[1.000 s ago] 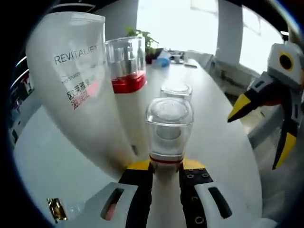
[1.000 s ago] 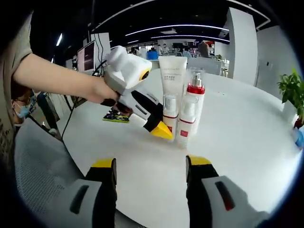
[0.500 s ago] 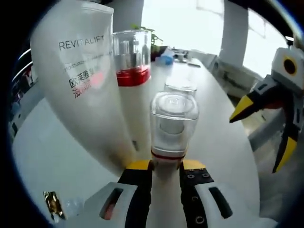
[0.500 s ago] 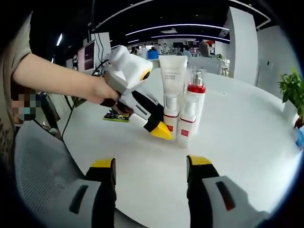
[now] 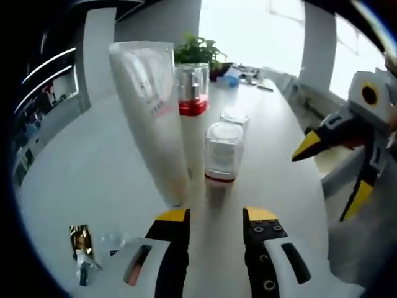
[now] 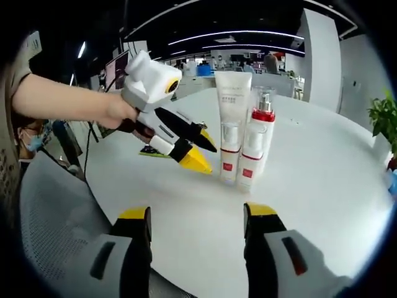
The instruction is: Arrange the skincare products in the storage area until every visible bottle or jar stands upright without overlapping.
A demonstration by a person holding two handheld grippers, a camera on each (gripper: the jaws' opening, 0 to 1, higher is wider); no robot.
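1. Skincare group: a tall white tube (image 6: 230,118), a red-collared pump bottle (image 6: 259,139), a small clear-capped bottle (image 5: 222,153) and a further clear cap (image 5: 234,116) behind it are all standing upright on the white table (image 6: 322,180), close together. Some are touching or nearly so; which, cannot be told.

2. Progress, as a judgement: nothing is lying down or stacked, so the arrangement is looking complete or nearly so. At most, a check of spacing between neighbours is remaining.

3. Left gripper (image 5: 215,217): its jaws are standing apart and holding nothing. In the left gripper view the small clear-capped bottle is sitting at twelve o'clock just beyond the yellow tips, clear of both; the tube is rising at eleven o'clock. In the right gripper view the same gripper (image 6: 200,151) is hovering at nine o'clock of the group, near but apart.

4. Right gripper (image 6: 195,214): its jaws are spread wide and gripping nothing. The group is standing at twelve o'clock, well apart from the tips.

5. Surroundings: a small gold-capped item (image 5: 79,239) is lying on the table at eight o'clock of the left gripper. A potted plant (image 5: 200,49) is standing at the far end.
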